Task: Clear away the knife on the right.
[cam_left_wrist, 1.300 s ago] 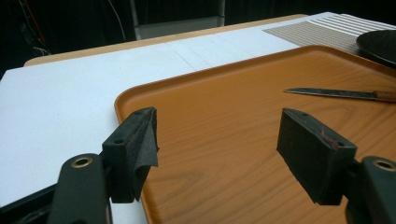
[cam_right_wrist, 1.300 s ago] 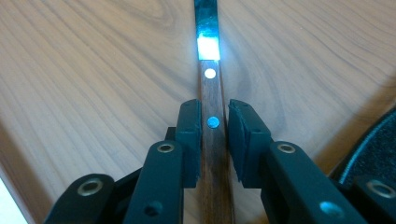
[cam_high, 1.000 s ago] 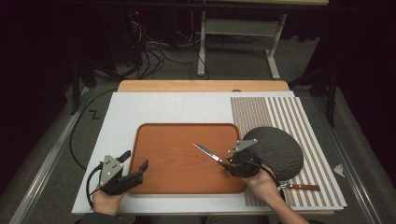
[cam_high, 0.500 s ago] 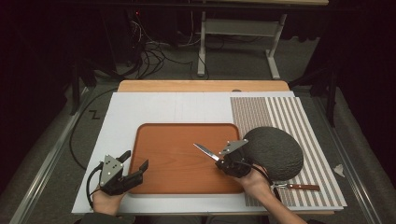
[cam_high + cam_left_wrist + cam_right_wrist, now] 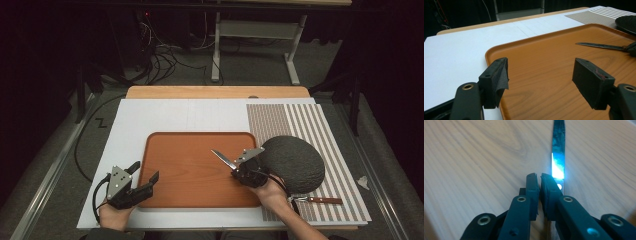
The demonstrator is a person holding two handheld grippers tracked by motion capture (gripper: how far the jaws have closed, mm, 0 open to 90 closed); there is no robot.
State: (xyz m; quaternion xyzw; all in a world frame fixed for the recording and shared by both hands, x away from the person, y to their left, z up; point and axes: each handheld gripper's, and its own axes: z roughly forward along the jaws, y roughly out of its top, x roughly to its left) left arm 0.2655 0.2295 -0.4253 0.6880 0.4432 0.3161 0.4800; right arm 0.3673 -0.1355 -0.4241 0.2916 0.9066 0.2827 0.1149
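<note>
No readable text, label, brand, number or sign appears on any surface in any of the three views.

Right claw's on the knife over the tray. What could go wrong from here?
1. The right claw looks fully shut with the knife off to one side, so the grip may be poor or missed; a lift could drop it on the tray.
2. The tip points towards the open left claw; a sweep could hit it.
</note>
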